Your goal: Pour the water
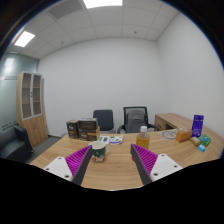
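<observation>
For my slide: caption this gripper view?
Open gripper approaching a cup on a wooden office table.

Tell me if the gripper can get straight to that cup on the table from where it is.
Probably yes. The cup stands upright on the wooden table, just ahead of the open gripper, nearer its left finger. Nothing lies between them; the purple container sits well off to the right.

no readable text, labels or numbers anywhere
</observation>
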